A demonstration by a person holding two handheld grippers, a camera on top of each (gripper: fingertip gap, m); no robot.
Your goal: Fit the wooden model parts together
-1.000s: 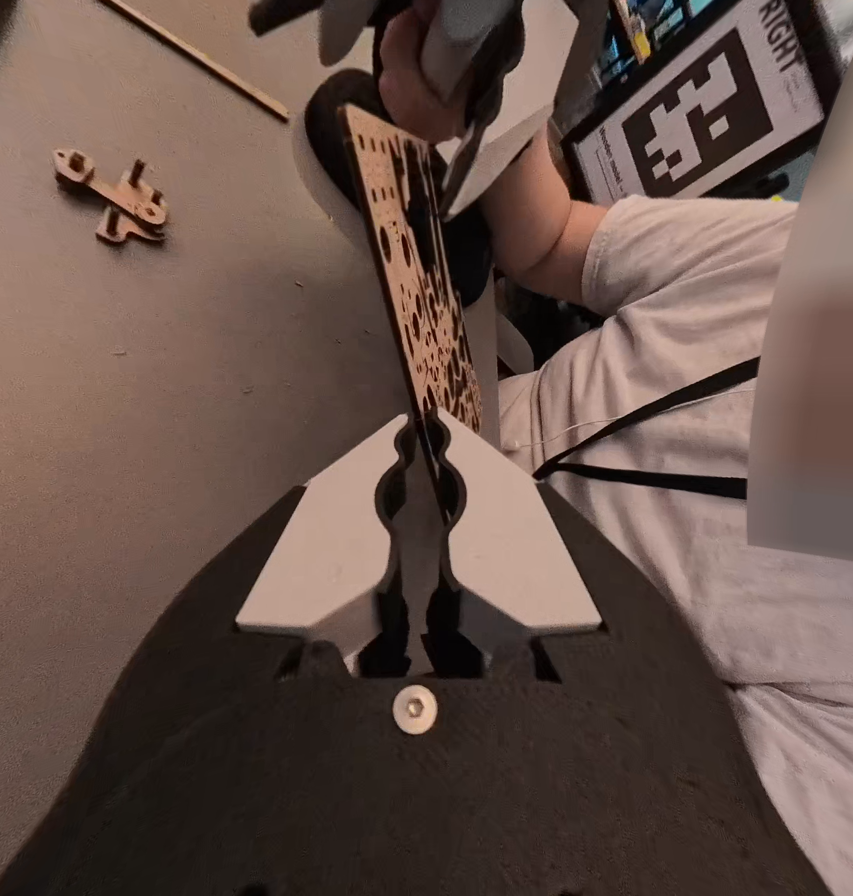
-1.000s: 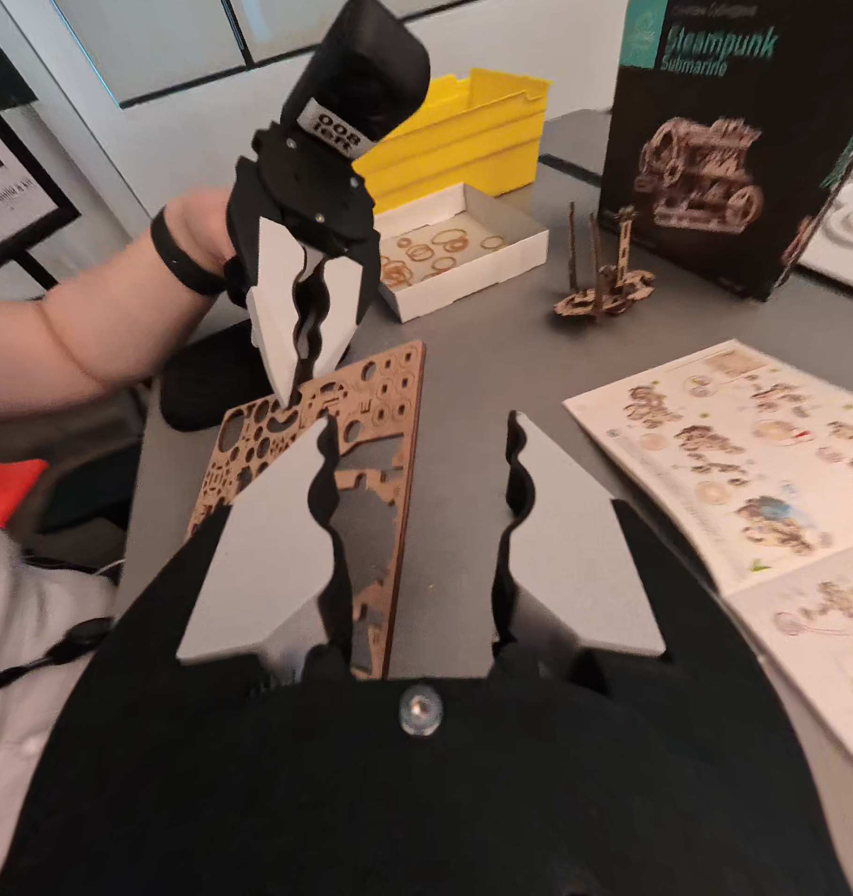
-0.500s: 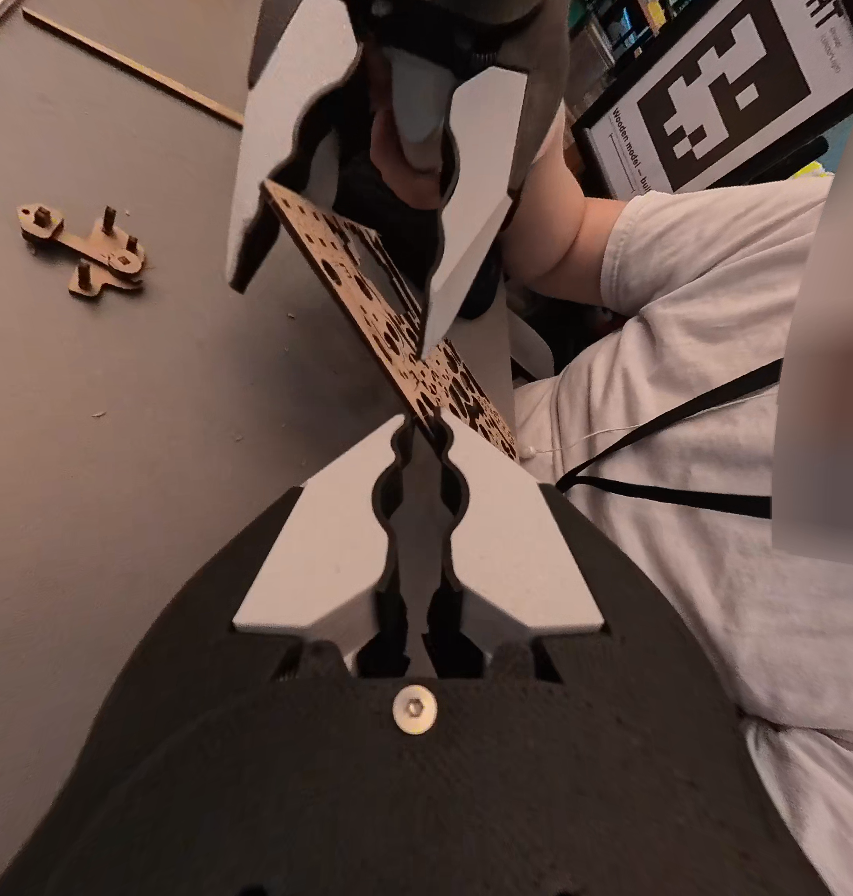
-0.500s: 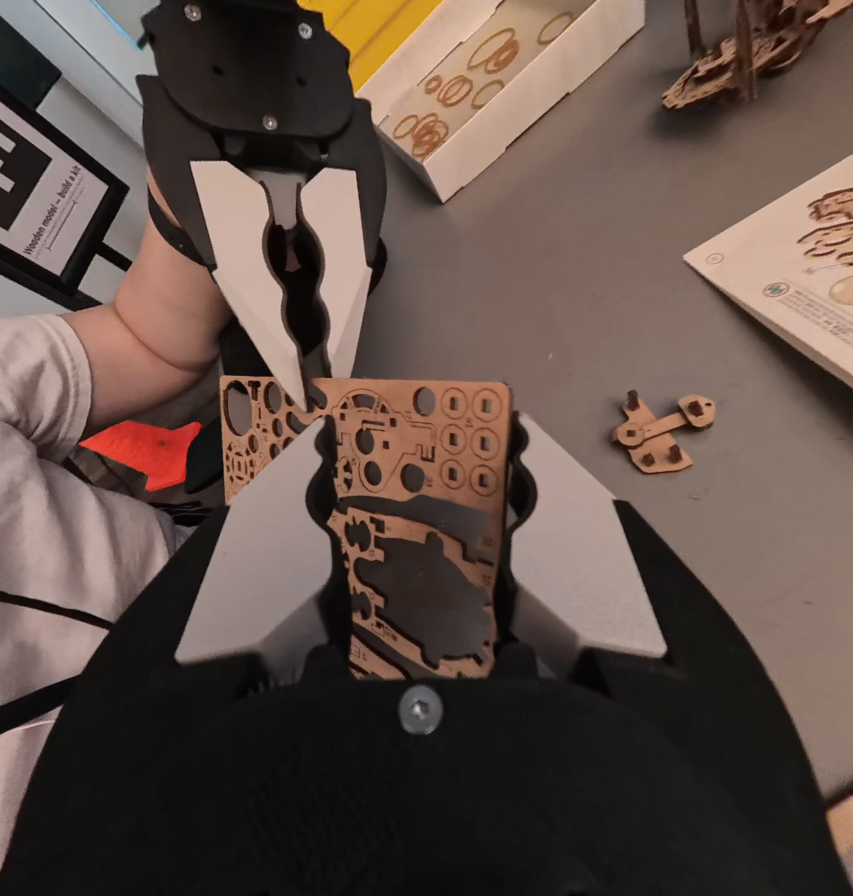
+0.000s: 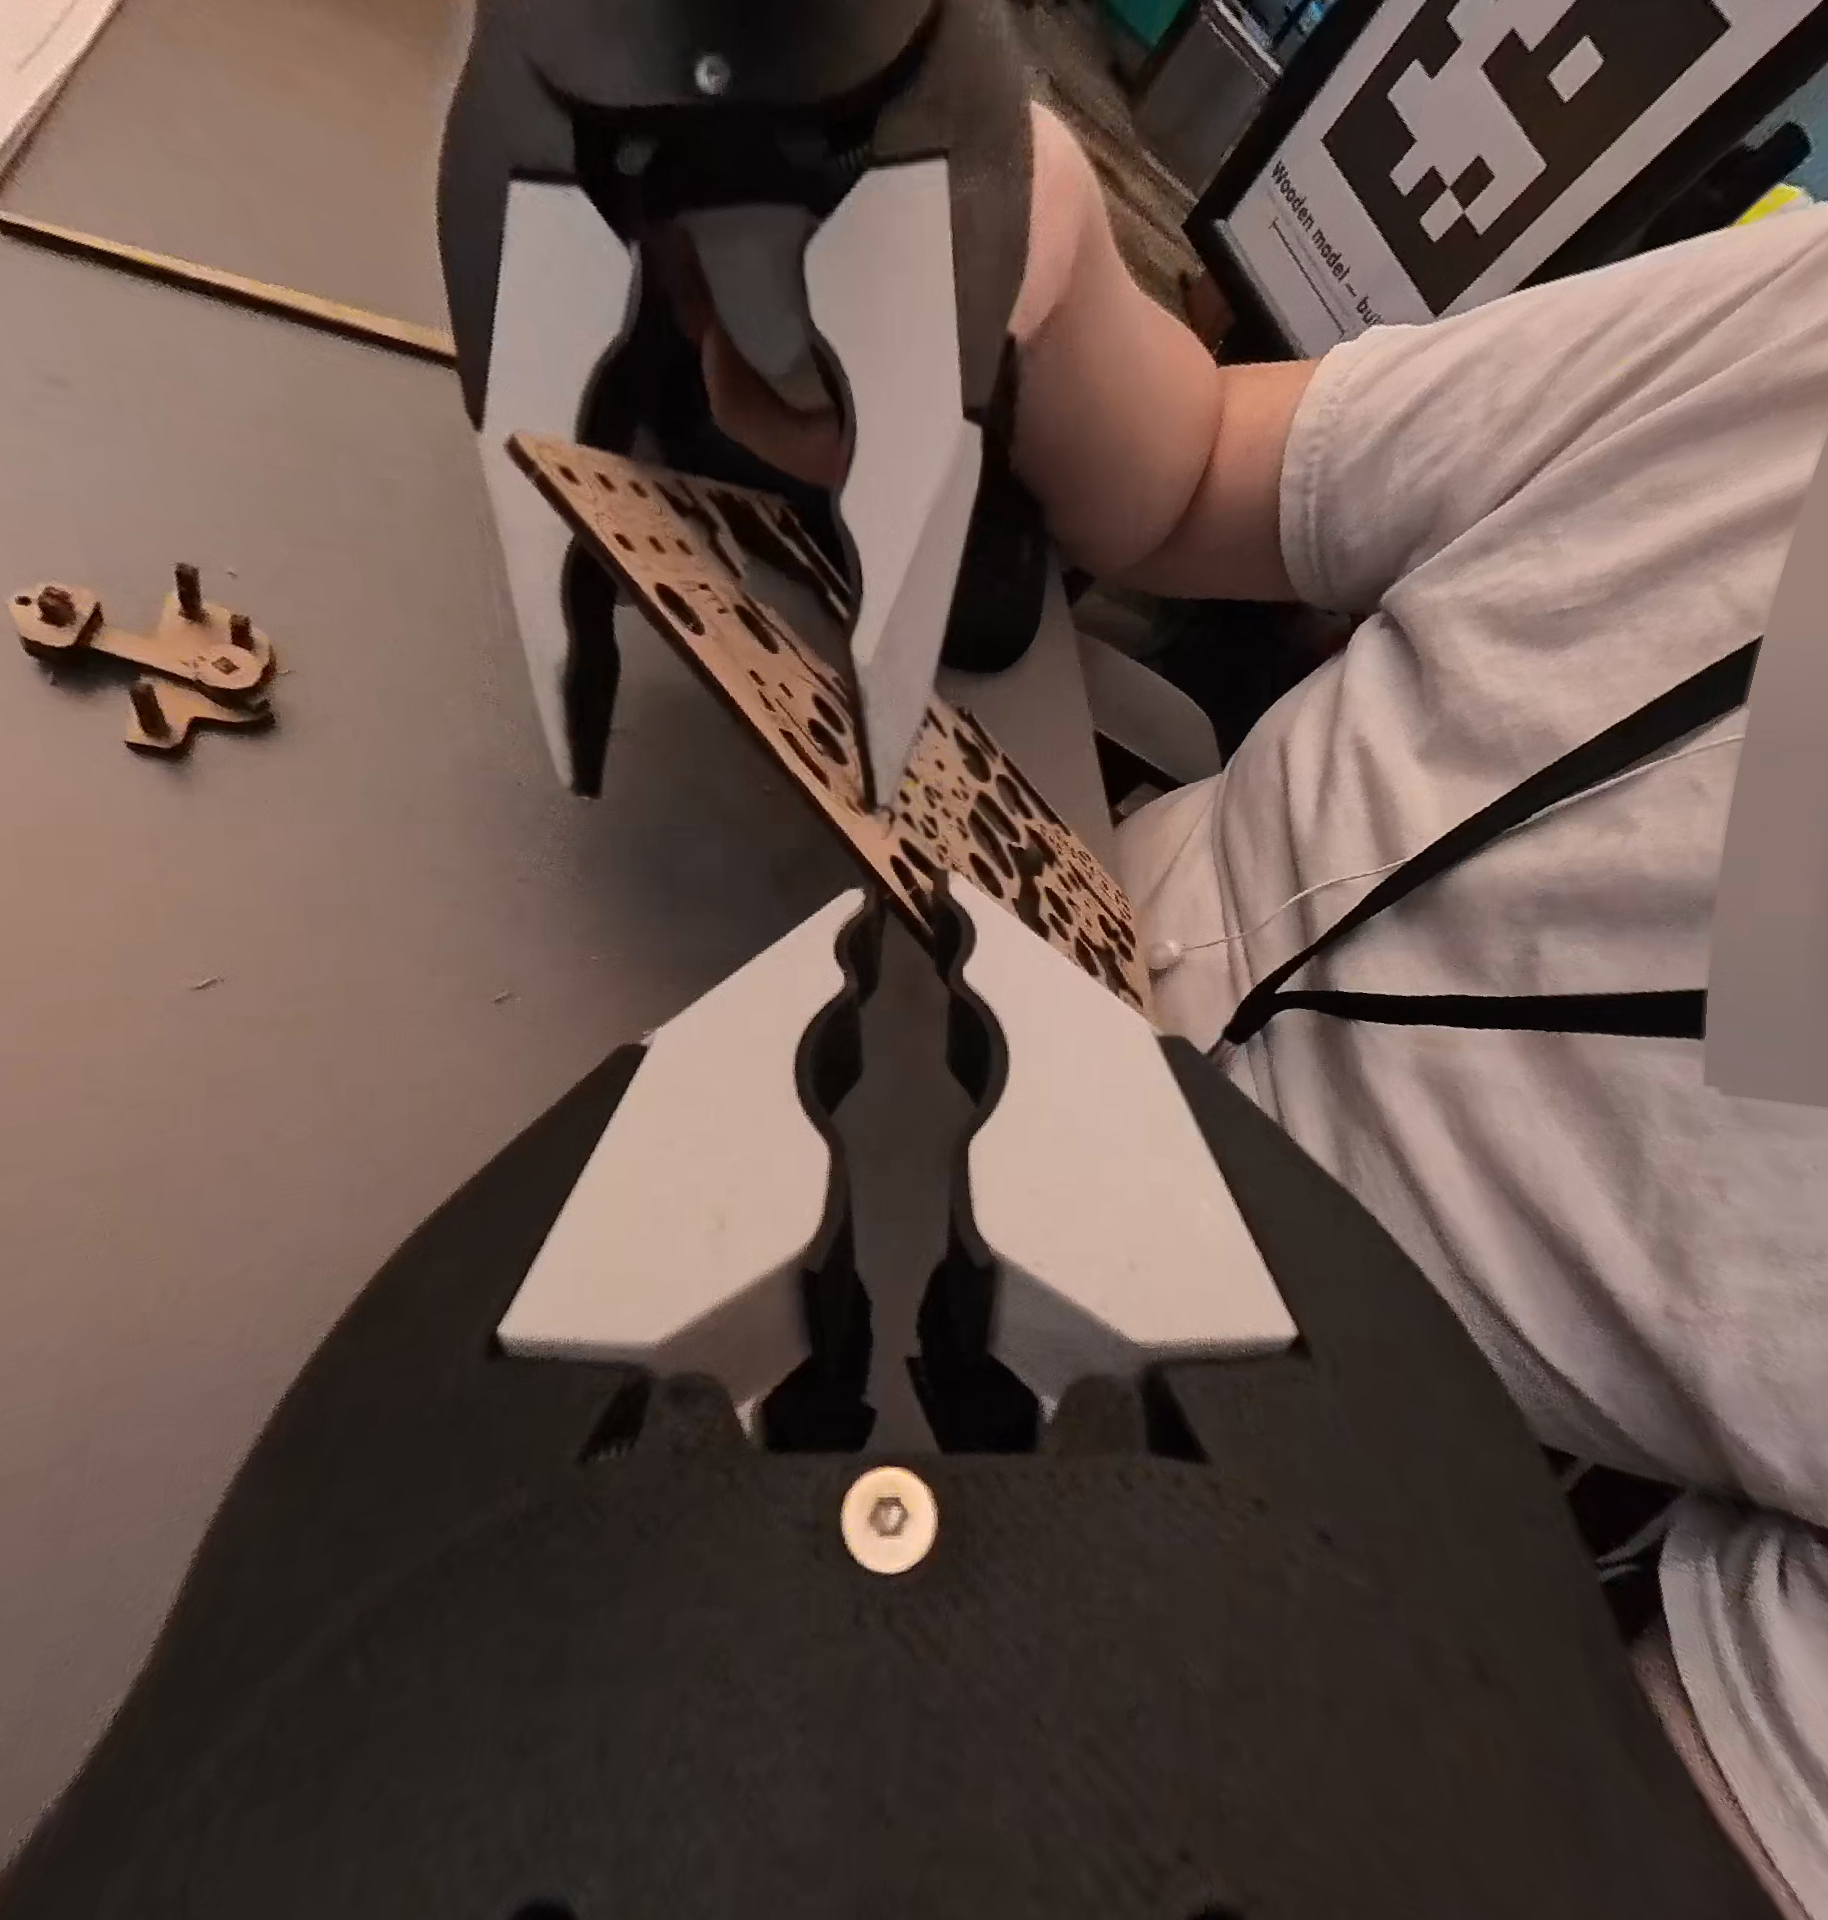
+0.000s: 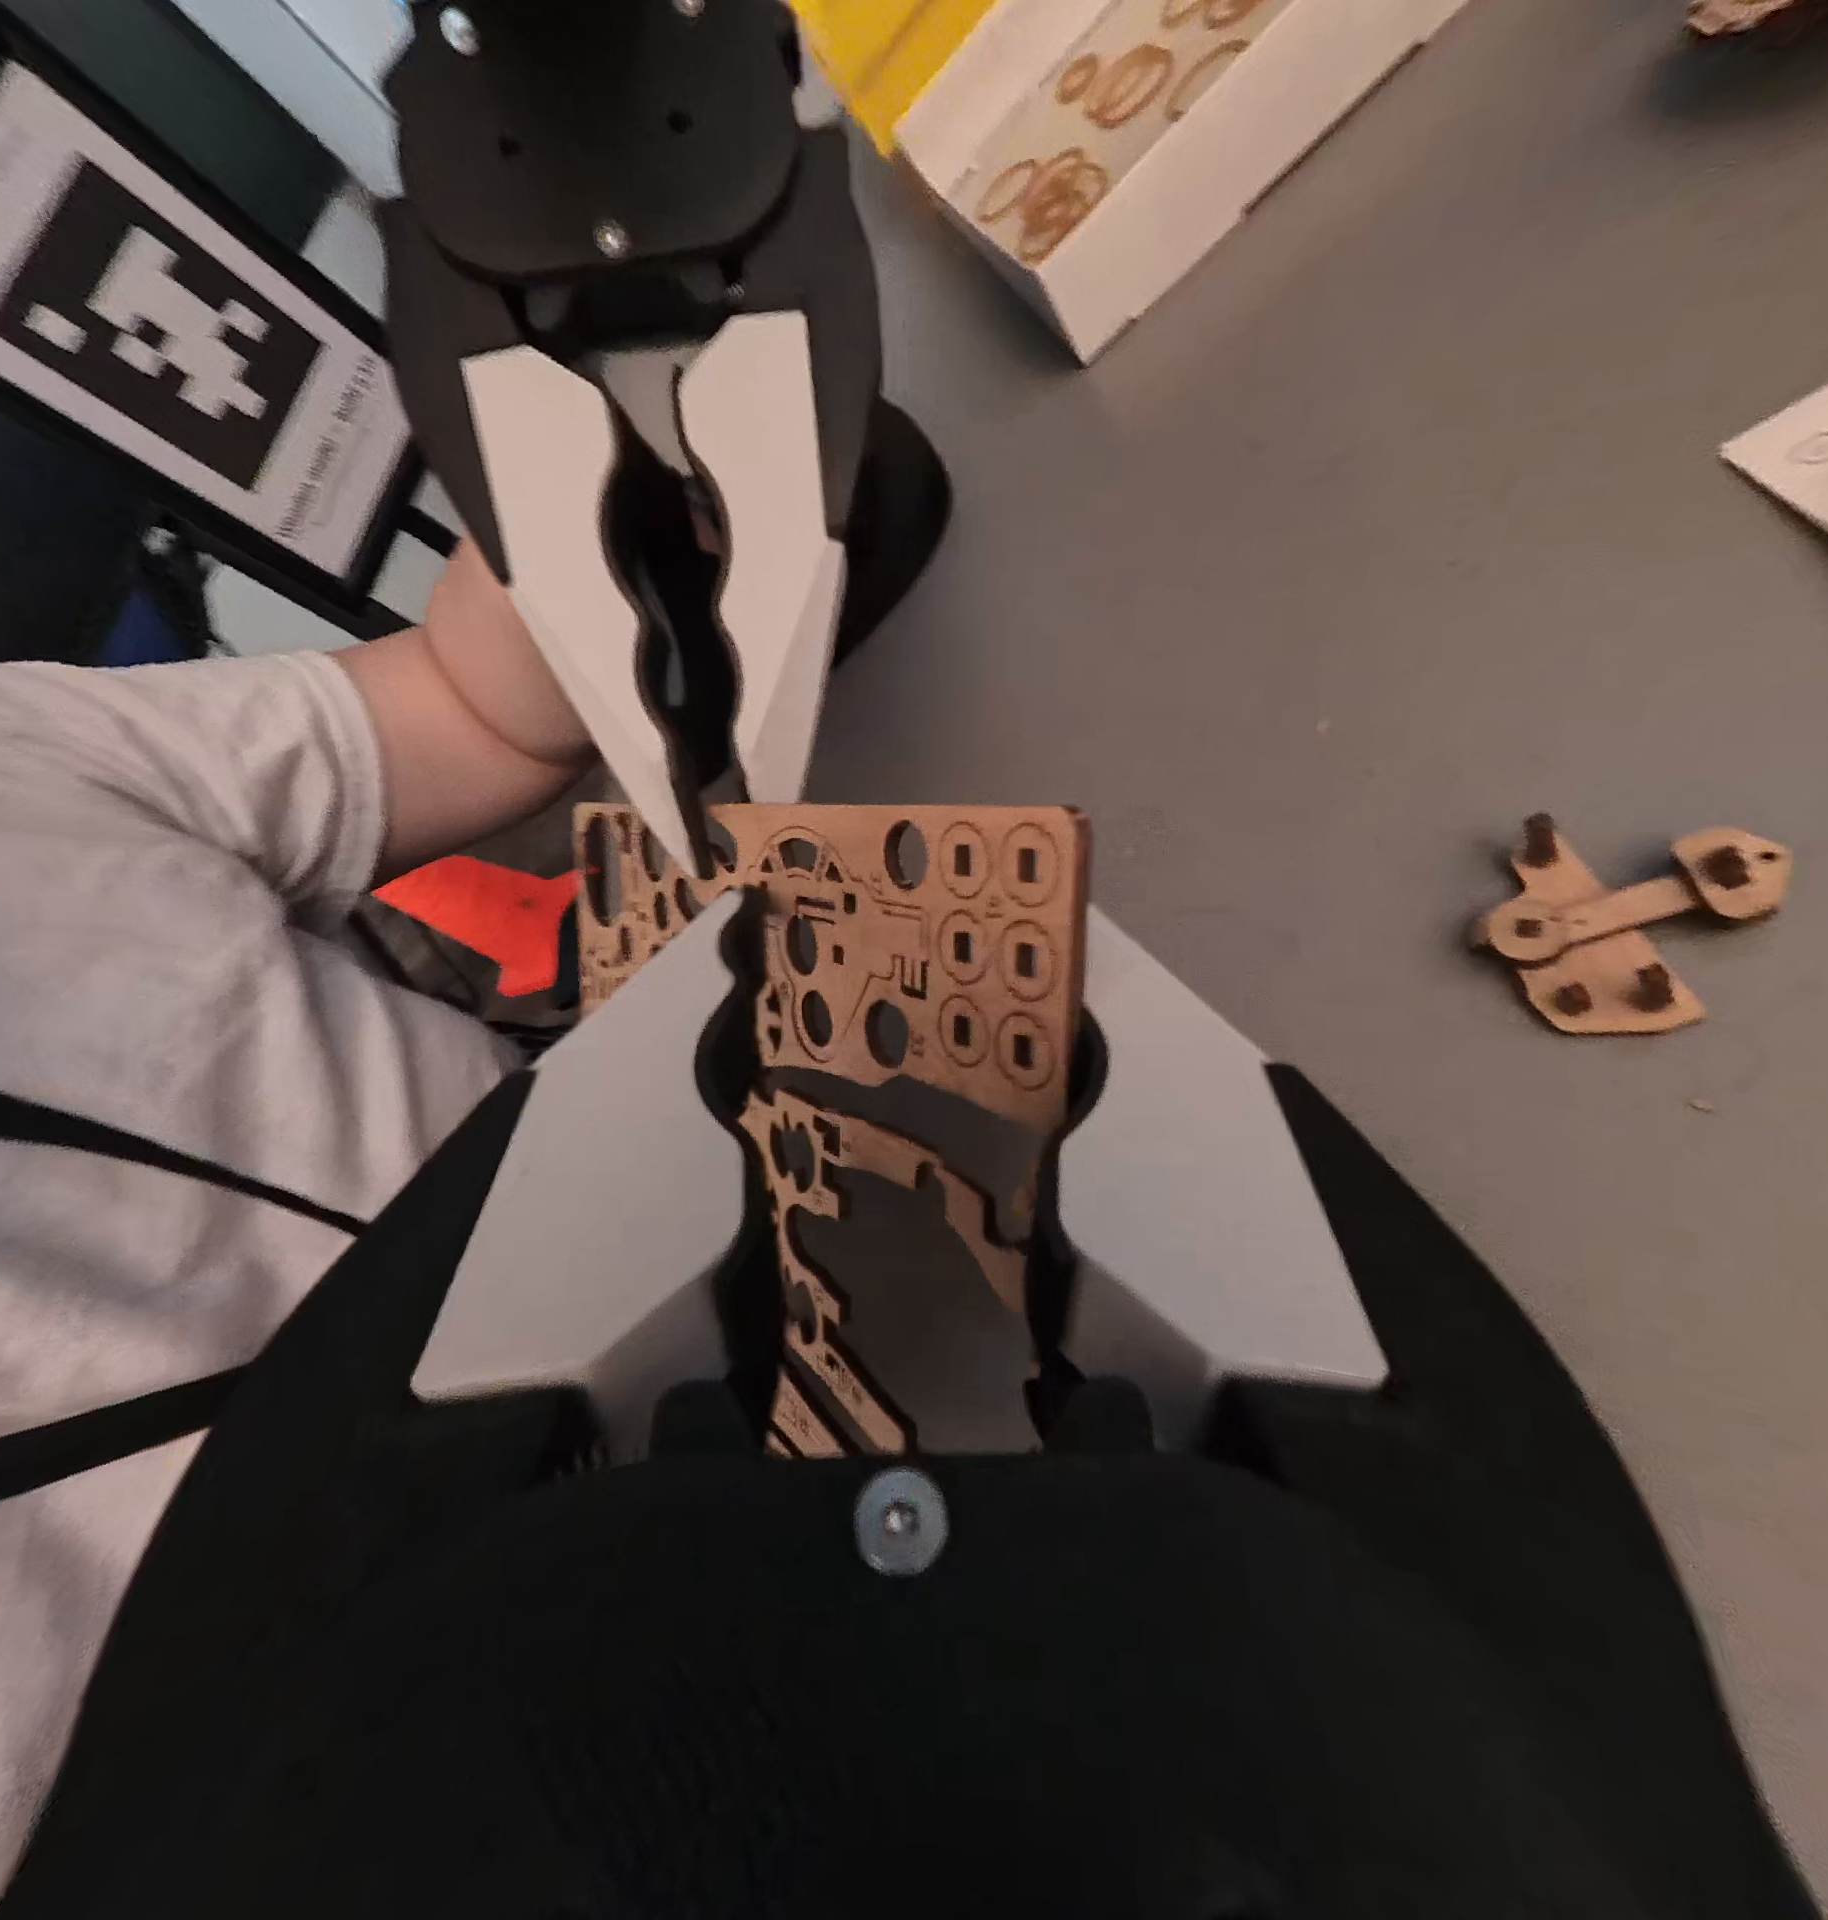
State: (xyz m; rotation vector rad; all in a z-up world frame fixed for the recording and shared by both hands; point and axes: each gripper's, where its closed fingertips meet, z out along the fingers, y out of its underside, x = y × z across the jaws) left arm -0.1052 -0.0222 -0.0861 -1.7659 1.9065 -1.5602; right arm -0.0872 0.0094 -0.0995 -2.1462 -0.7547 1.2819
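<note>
A thin wooden parts sheet (image 6: 993, 935) with many cut-outs is held in the air over the grey table. My left gripper (image 5: 905, 909) is shut on the sheet's near edge; it also shows in the right wrist view (image 6: 697, 852), pinching the far left corner. My right gripper (image 6: 915, 914) is open, and the sheet lies between its jaws with the right edge against one finger. In the left wrist view the right gripper (image 5: 728, 779) straddles the tilted sheet (image 5: 681, 582). A small assembled wooden piece (image 6: 1616, 935) with pegs lies on the table and also shows in the left wrist view (image 5: 151, 655).
A white box with wooden rings (image 6: 1149, 208) and a yellow bin (image 6: 848, 62) stand at the back. A paper sheet (image 6: 1814, 468) lies at the right. A thin wooden strip (image 5: 224, 281) lies farther off. The person's white shirt (image 5: 1512, 935) is close by, beside a framed marker sign (image 5: 1512, 135). The left gripper is farther from the small assembled wooden piece (image 6: 1616, 935), some 15 cm, than the right, some 9 cm. Seen from the left wrist view (image 5: 175, 644) as well.
My right gripper has moved in over the sheet, which now lies between its open jaws. The sheet has tilted flatter. My left gripper stays shut on it.
</note>
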